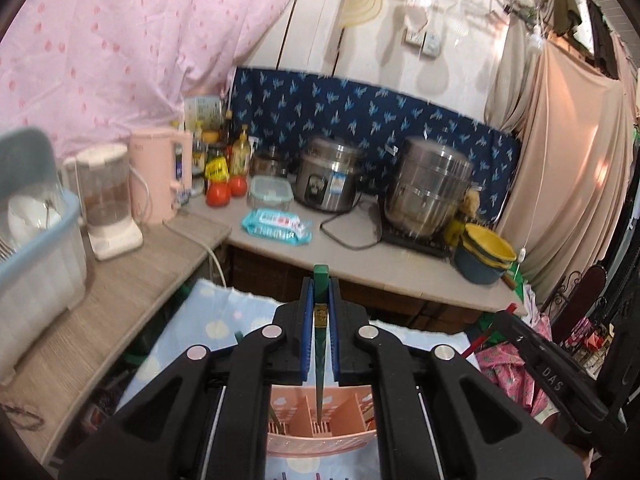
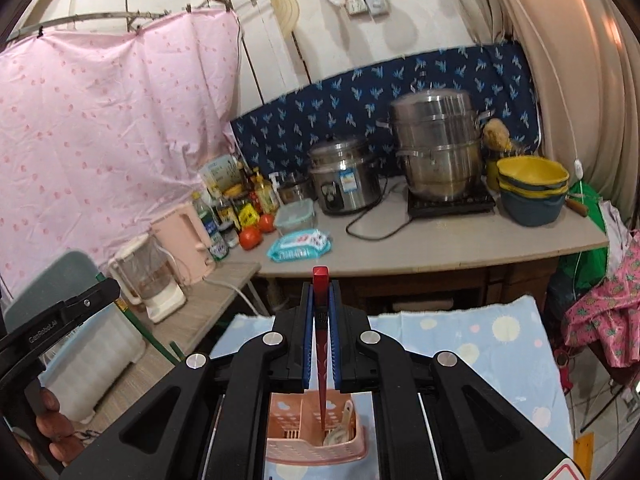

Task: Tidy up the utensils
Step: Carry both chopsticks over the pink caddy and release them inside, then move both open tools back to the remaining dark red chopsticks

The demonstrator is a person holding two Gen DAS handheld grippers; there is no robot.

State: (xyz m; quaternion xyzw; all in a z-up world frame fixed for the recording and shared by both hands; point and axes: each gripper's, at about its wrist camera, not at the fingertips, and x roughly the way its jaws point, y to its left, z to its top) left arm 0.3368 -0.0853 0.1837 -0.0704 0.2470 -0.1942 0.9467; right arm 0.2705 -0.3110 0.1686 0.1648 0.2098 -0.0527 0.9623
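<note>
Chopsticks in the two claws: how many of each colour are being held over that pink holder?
Green chopstick, pinched in the left claw: 1
Red chopstick, pinched in the right claw: 1
Total: 2, both pointing down into the pink utensil holder.

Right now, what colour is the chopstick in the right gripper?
Red chopstick, clamped in the right gripper; clearest in the right wrist view.
</note>
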